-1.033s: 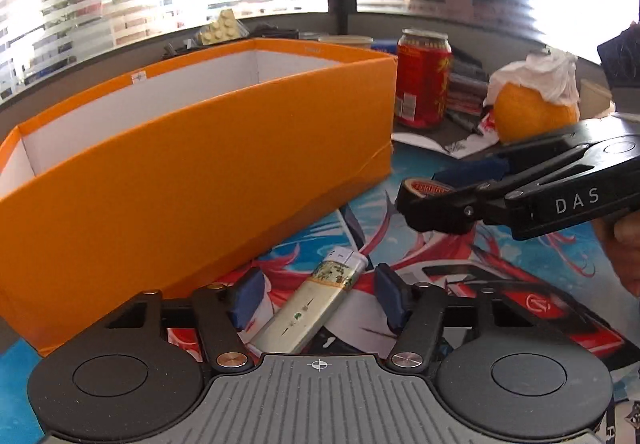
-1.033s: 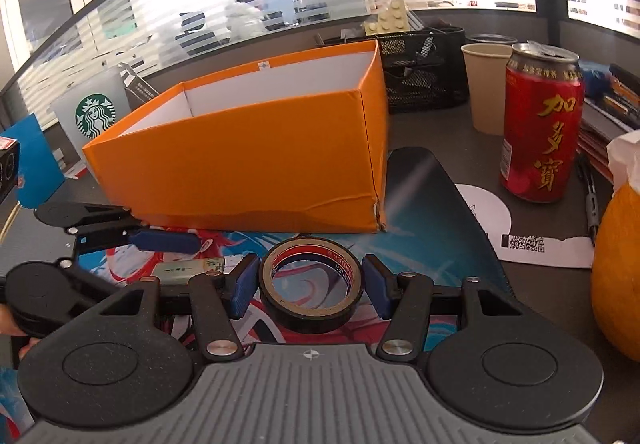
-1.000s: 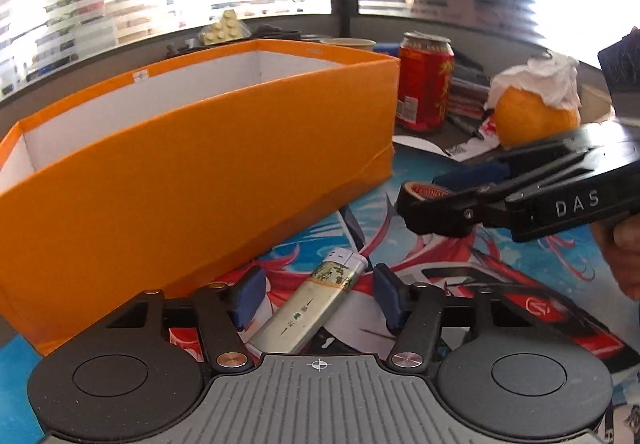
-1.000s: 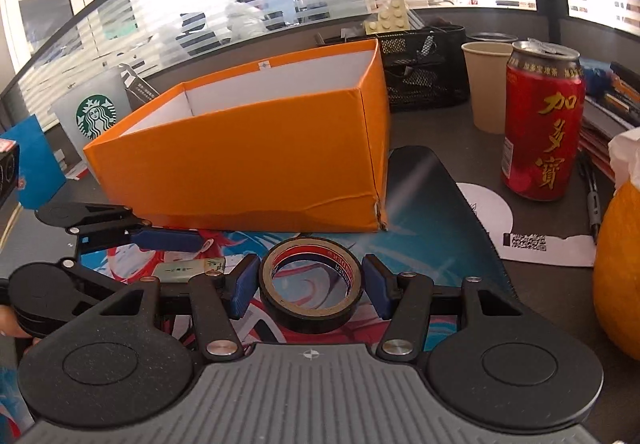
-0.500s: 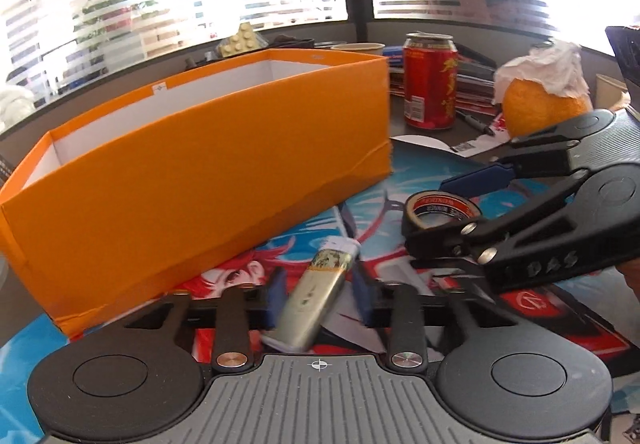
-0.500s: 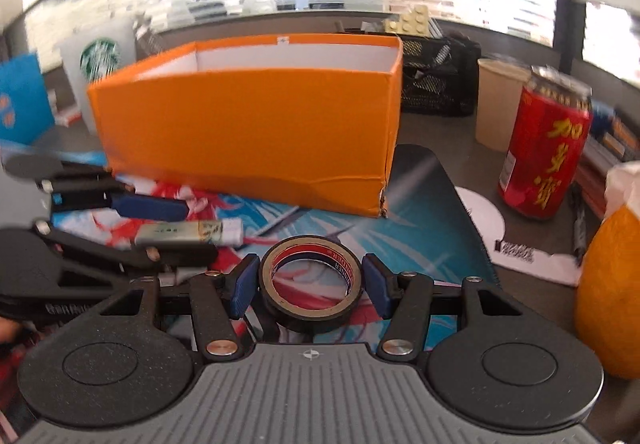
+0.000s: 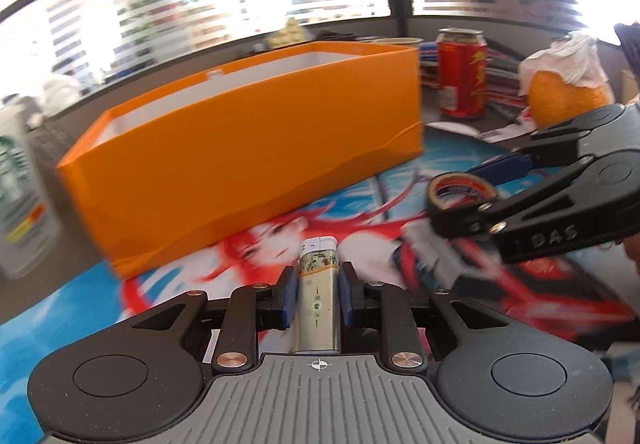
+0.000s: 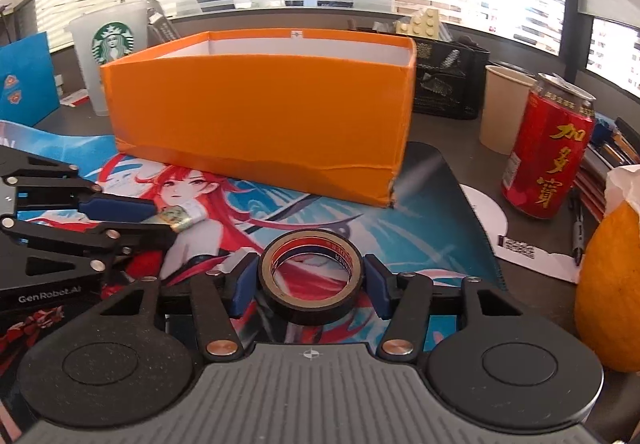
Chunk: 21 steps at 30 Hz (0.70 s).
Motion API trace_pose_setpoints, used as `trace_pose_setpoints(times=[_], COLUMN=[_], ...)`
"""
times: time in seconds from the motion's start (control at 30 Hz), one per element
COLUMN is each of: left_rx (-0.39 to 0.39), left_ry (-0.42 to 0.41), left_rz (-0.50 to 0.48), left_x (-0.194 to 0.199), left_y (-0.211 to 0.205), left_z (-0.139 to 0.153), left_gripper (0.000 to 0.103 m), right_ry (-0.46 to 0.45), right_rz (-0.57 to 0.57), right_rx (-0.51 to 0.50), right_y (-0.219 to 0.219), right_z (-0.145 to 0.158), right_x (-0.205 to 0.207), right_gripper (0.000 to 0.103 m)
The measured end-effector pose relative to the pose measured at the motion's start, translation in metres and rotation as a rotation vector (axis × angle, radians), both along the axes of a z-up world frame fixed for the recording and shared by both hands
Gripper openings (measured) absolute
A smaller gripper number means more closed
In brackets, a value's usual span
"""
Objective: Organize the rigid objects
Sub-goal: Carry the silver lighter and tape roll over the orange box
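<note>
Left gripper [image 7: 318, 294]: just closed; pads now pressed on both sides of lighter [image 7: 318, 298], lying crosswise a second ago, now lined up with the fingers, nozzle toward 12 o'clock.
Meaning: lighter looks secured; probably ready to lift toward orange box [image 7: 248, 147], open-topped, at 11 o'clock of the left wrist view.
Right gripper [image 8: 310, 284]: clamped on tape roll [image 8: 310, 276], unchanged across the second; box now seen more face-on, at 12 o'clock.
Mat [image 8: 420, 228]: anime print, under both tools.
Writing, right tool body: "DAS" in the left view.
Writing, left tool body: "GenRobot.AI" in the right view.
Red can [image 8: 548, 151]: Chinese characters, at 2 o'clock.
Cup [image 8: 110, 51]: Starbucks siren logo, at 10 o'clock.
Tape lettering: too small to read.
</note>
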<state>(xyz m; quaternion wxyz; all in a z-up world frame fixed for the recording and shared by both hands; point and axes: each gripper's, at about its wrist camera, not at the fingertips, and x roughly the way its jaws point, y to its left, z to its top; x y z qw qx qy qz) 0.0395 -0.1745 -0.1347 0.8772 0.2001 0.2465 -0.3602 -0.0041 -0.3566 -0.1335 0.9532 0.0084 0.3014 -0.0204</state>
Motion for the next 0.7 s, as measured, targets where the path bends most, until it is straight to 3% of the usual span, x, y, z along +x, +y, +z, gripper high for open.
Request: trace_pose_setpoints(times=[0.17,0.4,0.53,0.63,0.7], left_rx=[-0.031,-0.011,-0.040,-0.090,-0.091], left_ry=[0.033,0.004,0.032,0.097,0.096], left_rz=[0.095,0.141,0.204,0.206,0.189], left_x=[-0.007,-0.020,-0.009,0.001,0.000], left_y=[0.032,0.045,0.050,0.056,0.055], left_z=[0.001,0.002,0.002,0.002,0.002], left_gripper=[0.021,0.026,0.057,0.058,0.049], right_ry=[0.003,0.004,0.006,0.004,0.003], right_rz=[0.045,0.059,0.051,0.051,0.050], right_rx=[-0.004,-0.012,-0.006,-0.010,-0.011], right_y=[0.012,0.020,0.021,0.021,0.022], right_z=[0.000,0.000,0.000,0.000,0.000], right_x=[-0.001,-0.001,0.000,-0.001,0.000], right_gripper=[0.053,0.056,0.053,0.053,0.053])
